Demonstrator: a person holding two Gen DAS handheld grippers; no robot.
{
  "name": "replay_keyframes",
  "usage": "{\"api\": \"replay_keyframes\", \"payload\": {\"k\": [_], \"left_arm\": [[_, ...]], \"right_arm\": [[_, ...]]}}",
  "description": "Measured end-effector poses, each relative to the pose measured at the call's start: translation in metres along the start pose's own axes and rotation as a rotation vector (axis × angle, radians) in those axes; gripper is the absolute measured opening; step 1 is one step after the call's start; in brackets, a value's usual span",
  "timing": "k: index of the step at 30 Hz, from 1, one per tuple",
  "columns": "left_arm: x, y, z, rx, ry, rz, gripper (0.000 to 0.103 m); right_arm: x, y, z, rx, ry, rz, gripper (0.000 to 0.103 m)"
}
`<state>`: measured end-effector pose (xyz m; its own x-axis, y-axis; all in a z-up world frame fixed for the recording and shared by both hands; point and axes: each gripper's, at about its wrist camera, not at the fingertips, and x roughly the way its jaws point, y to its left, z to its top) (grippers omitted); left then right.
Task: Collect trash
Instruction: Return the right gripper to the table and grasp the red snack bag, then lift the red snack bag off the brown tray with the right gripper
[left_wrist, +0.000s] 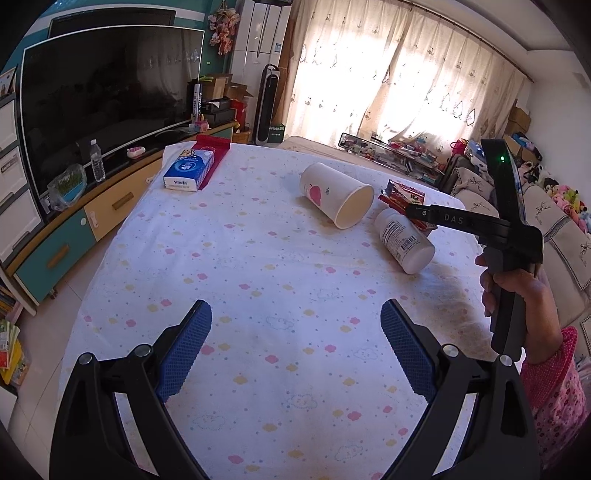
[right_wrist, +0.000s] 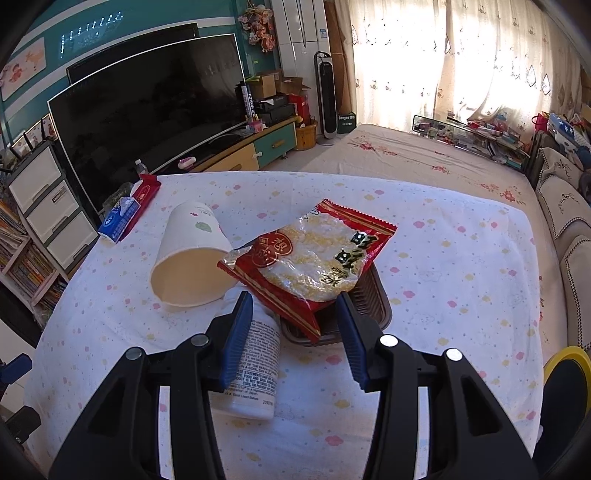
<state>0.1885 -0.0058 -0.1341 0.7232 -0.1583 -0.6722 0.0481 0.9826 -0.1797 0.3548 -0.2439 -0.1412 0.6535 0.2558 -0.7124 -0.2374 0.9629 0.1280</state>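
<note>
A counter (left_wrist: 258, 258) covered in a white cloth printed with small pastel clouds is seen from two wrist cameras.

In the left wrist view, the left tool (left_wrist: 296, 328) is held above a bare stretch of the cloth. Its blue pads are set wide apart, and nothing is between them.

Further back on the cloth, a white paper cup (left_wrist: 338, 197) with a red heart is lying on its side, its mouth turned toward the camera. Just beside it, a white pill bottle (left_wrist: 404, 240) is also lying down. A red snack packet (left_wrist: 402, 192) is partly seen behind the bottle. At the far left corner, a blue tissue pack (left_wrist: 188, 170) rests against a red box (left_wrist: 212, 155).

The right tool (right_wrist: 293, 325) is held by a hand (left_wrist: 517, 295) in a pink patterned sleeve. In the right wrist view, its blue pads are parted and gripping nothing. The near corner of the snack packet (right_wrist: 310, 258) is seen between the pads, with the pill bottle (right_wrist: 255, 365) partly hidden behind the left pad. The packet is resting on a dark ribbed tray (right_wrist: 369, 306). The paper cup (right_wrist: 188, 258) is lying just left of the packet.
</note>
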Motion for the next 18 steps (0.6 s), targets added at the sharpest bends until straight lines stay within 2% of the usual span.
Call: {"api": "replay_keyframes", "payload": {"k": [2,3,7,12,18], "left_arm": [[0.002,-0.002,0.0,0.002,0.006,-0.004,0.091],[0.004,-0.003,0.0,0.003,0.009,-0.004,0.091],[0.008,-0.005,0.001,0.003,0.018,-0.003,0.091],[0.014,-0.007,0.0,0.006,0.029,-0.004,0.091],[0.018,-0.01,-0.003,0.014,0.039,-0.006,0.091]], "right_arm": [[0.002,-0.002,0.0,0.005,0.003,0.0,0.045],[0.004,-0.003,0.0,0.009,0.007,-0.002,0.041],[0.012,-0.006,-0.003,0.023,0.026,0.001,0.015],[0.003,-0.009,-0.003,0.03,-0.006,0.01,0.007],[-0.015,-0.008,-0.002,0.024,-0.036,0.019,0.006]]}}
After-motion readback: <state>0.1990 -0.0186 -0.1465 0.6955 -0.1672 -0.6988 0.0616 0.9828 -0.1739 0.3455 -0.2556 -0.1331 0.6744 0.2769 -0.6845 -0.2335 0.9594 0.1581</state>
